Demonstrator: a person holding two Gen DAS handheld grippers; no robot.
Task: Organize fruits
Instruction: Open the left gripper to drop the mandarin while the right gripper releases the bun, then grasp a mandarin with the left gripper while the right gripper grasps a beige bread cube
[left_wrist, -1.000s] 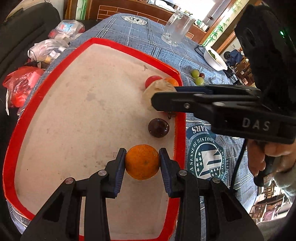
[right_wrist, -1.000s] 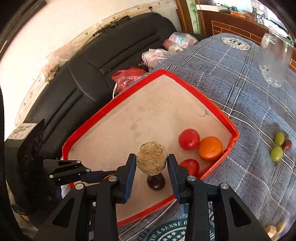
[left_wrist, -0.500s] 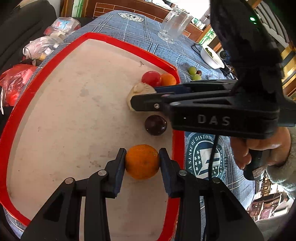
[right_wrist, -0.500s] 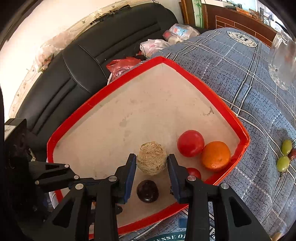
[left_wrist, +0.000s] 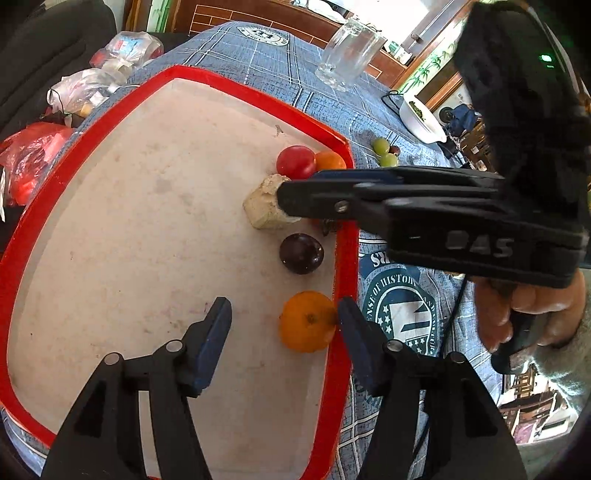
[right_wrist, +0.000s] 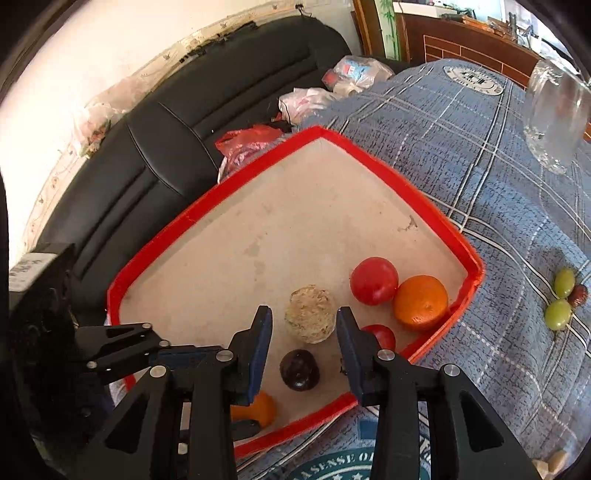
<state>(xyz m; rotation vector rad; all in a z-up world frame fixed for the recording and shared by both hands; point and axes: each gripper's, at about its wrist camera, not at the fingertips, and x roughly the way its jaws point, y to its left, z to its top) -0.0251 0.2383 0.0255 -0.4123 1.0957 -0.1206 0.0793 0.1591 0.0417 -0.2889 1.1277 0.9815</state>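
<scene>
My left gripper (left_wrist: 284, 328) stands with jaws apart, the orange (left_wrist: 307, 320) lying on the red-rimmed tray (left_wrist: 207, 75) against its right finger. My right gripper (right_wrist: 303, 341) likewise stands parted, the tan rough fruit (right_wrist: 309, 314) between its fingertips; a dark plum (right_wrist: 299, 370) lies just below.

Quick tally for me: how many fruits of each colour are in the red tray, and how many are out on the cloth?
In the tray:
Orange: 2
Red: 2
Dark purple: 1
Tan, rough-skinned: 1
On the cloth:
Green: 2
Dark reddish: 1
Total: 9 (6 in the tray, 3 outside)
</scene>
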